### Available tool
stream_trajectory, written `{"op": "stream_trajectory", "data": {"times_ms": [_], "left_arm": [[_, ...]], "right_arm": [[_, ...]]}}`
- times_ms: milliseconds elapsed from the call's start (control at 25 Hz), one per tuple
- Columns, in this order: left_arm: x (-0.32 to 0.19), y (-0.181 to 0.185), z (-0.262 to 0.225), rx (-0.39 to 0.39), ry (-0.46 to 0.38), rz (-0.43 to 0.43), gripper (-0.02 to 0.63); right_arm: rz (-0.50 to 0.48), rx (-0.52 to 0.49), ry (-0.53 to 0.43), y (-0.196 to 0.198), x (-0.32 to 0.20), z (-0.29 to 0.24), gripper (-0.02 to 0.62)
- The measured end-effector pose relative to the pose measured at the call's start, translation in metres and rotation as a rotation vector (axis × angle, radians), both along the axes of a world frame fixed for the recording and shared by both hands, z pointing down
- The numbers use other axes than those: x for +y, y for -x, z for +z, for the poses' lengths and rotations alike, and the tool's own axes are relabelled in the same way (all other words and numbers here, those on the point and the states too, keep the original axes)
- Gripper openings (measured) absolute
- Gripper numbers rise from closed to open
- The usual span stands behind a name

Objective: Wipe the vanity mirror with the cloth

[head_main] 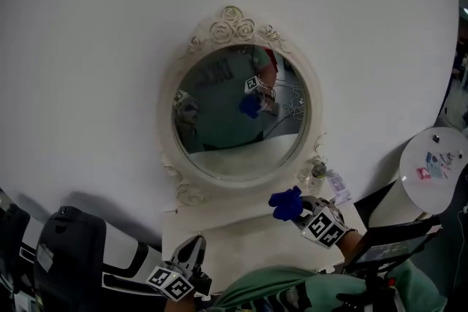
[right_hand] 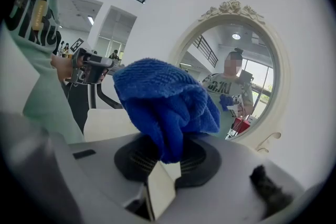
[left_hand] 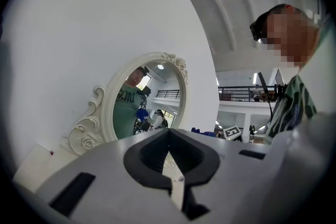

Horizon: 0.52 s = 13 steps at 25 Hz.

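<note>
Cloth [right_hand: 165, 102]: bright blue, looped towelling, bunched into a soft lump. It sits to the right, just on the near side of the mirror's lower right rim, above the tabletop and apart from the glass.

Right gripper [right_hand: 165, 157]: the jaws are clamped on the lower fold of the cloth, and most of the lump bulges out past the tips.

Vanity mirror [head_main: 241, 109]: round glass in a cream frame with carved roses on the crown and scrolls at the sides and foot. It stands upright at the far edge of the tabletop against the wall. The glass reflects the blue cloth and a marker cube.

Left gripper [left_hand: 169, 157]: low at the near left edge of the tabletop, well apart from the mirror. The dark ribbed pads are drawn together with only a thin slit between them, and they hold nothing.

Tabletop [head_main: 234, 230]: white, smooth and flat. An open stretch runs from the grippers to the mirror's foot.

Small bottle [head_main: 317, 173]: clear, just right of the mirror's foot, near the cloth.

Wall [head_main: 110, 47]: plain white and smooth, open on all sides of the frame.

Round side table [head_main: 433, 168]: white top, far right, well apart from the mirror.
</note>
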<state>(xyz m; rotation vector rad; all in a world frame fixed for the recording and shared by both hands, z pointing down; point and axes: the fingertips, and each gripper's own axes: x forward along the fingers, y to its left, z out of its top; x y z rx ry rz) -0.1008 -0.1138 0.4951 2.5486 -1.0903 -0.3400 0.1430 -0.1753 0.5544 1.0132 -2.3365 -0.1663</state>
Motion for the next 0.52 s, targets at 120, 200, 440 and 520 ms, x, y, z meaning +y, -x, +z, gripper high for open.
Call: {"op": "stream_trajectory", "data": {"times_ms": [120,200,440,520], "left_arm": [[0.005,-0.005,0.000,0.004,0.007,-0.004,0.009],[0.006,-0.006,0.001,-0.004,0.009,-0.006,0.009],[0.008,-0.007,0.004,-0.008,0.011,-0.019,0.009],[0.009,-0.007,0.005,-0.008,0.012,-0.023,0.009]], "right_arm": [[-0.018,-0.013,-0.001,0.001,0.002,0.005,0.075],[-0.026,-0.019,-0.002,0.004,0.002,0.008,0.075],[-0.038,-0.014,-0.005,0.004,0.002,0.013,0.075],[-0.041,-0.008,-0.005,0.003,0.003,0.013,0.075]]}}
